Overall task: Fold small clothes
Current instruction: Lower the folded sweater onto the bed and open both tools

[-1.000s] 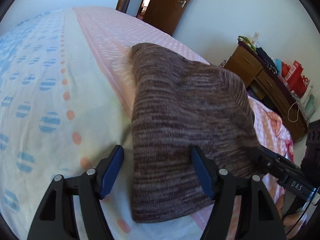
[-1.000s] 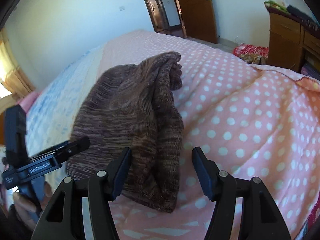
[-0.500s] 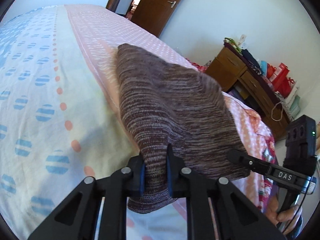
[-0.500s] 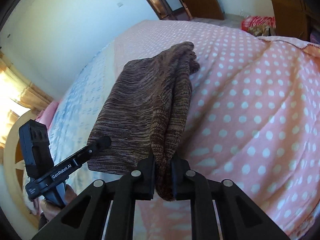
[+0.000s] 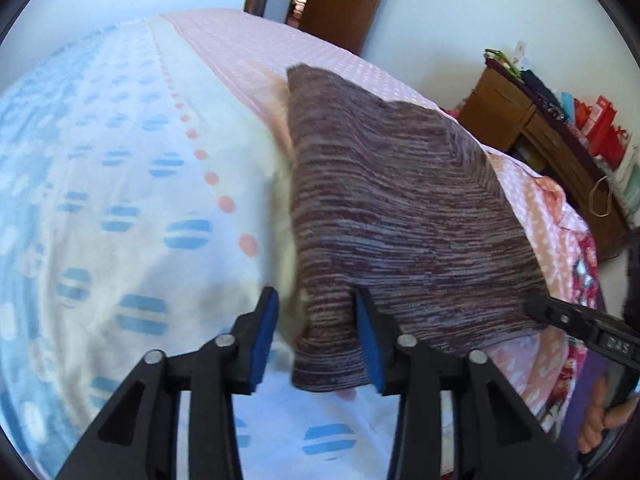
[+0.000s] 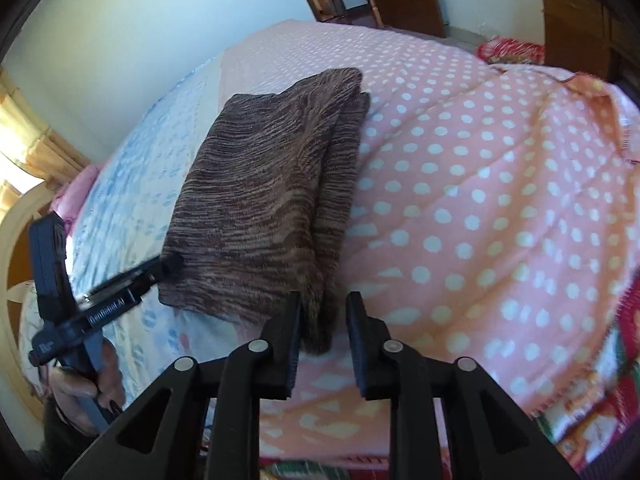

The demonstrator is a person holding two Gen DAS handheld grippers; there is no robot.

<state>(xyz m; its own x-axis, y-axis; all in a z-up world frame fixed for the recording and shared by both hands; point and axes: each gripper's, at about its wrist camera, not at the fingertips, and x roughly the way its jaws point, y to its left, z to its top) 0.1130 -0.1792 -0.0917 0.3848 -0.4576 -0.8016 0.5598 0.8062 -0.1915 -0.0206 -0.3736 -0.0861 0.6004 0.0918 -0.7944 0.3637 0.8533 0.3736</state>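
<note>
A brown marled knit garment (image 5: 400, 216), already folded into a rough rectangle, lies in the middle of both frames on the bed (image 5: 120, 200), straddling the seam between the blue-patterned sheet and the pink dotted quilt (image 6: 480, 200).

The left claw (image 5: 316, 340) sits at the lower centre of its frame with its jaws opening. The garment's near left corner lies between the blue pads (image 5: 266, 344), but they no longer press it. The right claw (image 6: 323, 338), at the lower centre of its own frame, is also opening, with the near right corner hanging between the black pads and apparently free of them.

This looks like a release after laying the fold down. To do it well, both claws should spread fully before drawing back, so no loop of knit snags on a pad and drags the fold askew. Pulling straight back along the fingers, low and level, should keep the near hem flat.

The right edge shows stacked layers in the right wrist view, but how many folds lie beneath cannot be told. Motion blur softens the near hem in both views. Each claw appears in the other's frame only as a dark bar at the edge, with a hand (image 6: 86, 384) partly cut off.
</note>
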